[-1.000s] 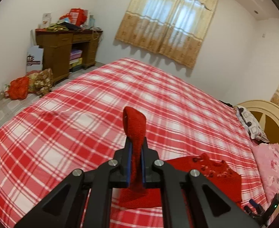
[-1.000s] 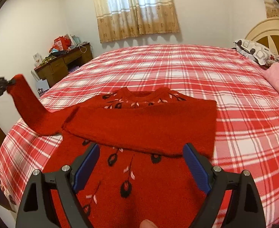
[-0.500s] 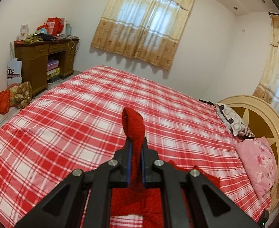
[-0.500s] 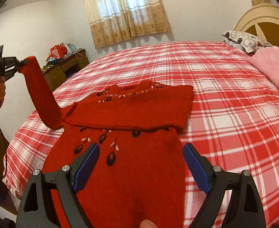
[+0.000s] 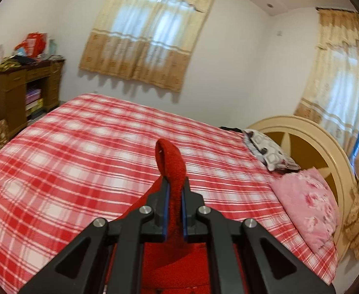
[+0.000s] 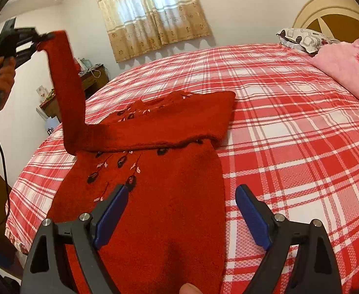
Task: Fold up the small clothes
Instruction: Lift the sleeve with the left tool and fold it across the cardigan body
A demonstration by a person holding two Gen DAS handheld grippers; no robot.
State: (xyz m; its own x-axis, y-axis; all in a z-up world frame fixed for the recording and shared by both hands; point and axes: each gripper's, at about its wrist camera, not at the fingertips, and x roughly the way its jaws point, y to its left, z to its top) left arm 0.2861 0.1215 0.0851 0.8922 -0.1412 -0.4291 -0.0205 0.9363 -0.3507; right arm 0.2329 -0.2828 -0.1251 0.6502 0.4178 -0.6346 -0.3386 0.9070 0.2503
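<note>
Red knitted wool sweater (image 6: 155, 210), small and patterned with dark leaves and pale flecks, lies flat on a bed covered in a red and white checked sheet (image 6: 289, 134), close to the bed's near edge and toward its left corner in the right wrist view. One sleeve is already folded across the chest. The other sleeve (image 6: 68, 93) rises steeply from the shoulder, its cuff clamped tight between the closed blue pads of the left gripper (image 5: 174, 193), which a hand (image 6: 3, 73) holds high beyond the bed's left edge. The right gripper (image 6: 182, 210) hovers just above the sweater's lower body with its jaws spread wide and nothing between them. Judging by the layout, the step in hand is laying this raised sleeve across the chest over the first one. To do it well, carry the cuff across in a low arc toward the far shoulder, keep the sleeve untwisted, and release only once it lies flat; the free gripper could press on the body to stop the knit dragging. A pink floral pillow (image 5: 306, 210) sits by the headboard, well apart.
</note>
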